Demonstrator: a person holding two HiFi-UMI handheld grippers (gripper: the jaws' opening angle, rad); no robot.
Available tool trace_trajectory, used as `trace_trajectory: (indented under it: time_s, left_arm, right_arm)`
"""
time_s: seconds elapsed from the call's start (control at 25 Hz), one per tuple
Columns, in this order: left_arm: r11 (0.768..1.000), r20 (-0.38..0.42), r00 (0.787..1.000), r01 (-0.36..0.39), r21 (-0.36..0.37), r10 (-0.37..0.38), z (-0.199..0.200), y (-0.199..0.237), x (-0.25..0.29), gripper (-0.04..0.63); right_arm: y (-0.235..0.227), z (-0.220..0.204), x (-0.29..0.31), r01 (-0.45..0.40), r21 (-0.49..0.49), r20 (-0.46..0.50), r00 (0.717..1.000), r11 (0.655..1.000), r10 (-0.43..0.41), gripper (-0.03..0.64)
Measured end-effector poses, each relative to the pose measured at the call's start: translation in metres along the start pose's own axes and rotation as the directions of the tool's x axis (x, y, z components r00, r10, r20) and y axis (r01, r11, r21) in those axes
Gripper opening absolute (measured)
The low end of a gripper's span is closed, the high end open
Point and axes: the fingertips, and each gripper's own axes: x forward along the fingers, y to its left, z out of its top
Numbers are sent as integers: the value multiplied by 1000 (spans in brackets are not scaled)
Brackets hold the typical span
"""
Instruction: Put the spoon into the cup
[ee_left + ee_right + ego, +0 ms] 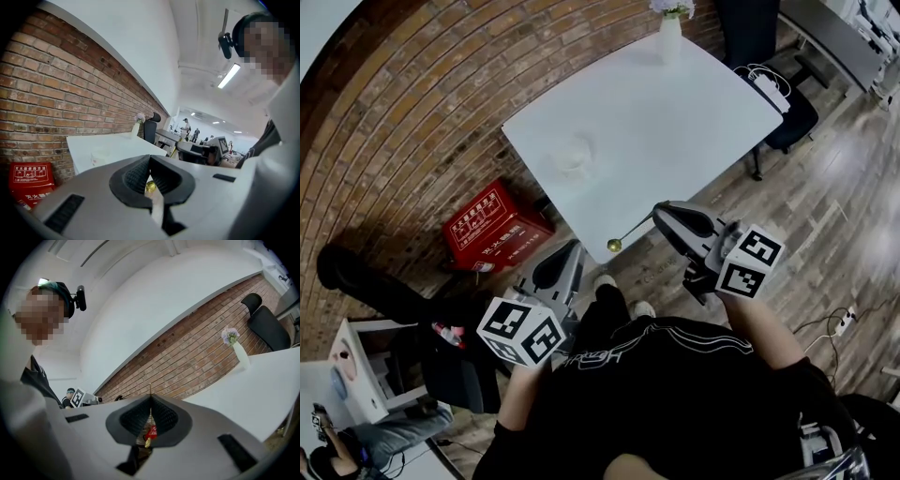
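Observation:
A pale cup (573,156) stands on the white table (675,122), left of its middle. My right gripper (659,213) hangs off the table's near edge, shut on the thin handle of a spoon (629,233). The spoon's gold bowl points down and to the left, below the table edge. In the right gripper view the handle tip (150,390) pokes up past the shut jaws. My left gripper (571,253) is lower and to the left, near the spoon bowl, with its jaws together and nothing in them. In the left gripper view the cup (100,155) shows faintly on the table.
A white vase with flowers (670,36) stands at the table's far edge. A red box (495,228) sits on the floor by the brick wall, left of the table. A dark office chair (789,114) stands at the table's right side. My own legs are below.

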Motion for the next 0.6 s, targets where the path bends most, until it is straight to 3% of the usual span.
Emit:
trace_trajectory:
  time_s: [0.6]
  left_arm:
    - [999,-18,999,36,-37,-37,33,84,46,5]
  right_arm:
    - [-52,28,82,55,-22,1,998,998,-55,-1]
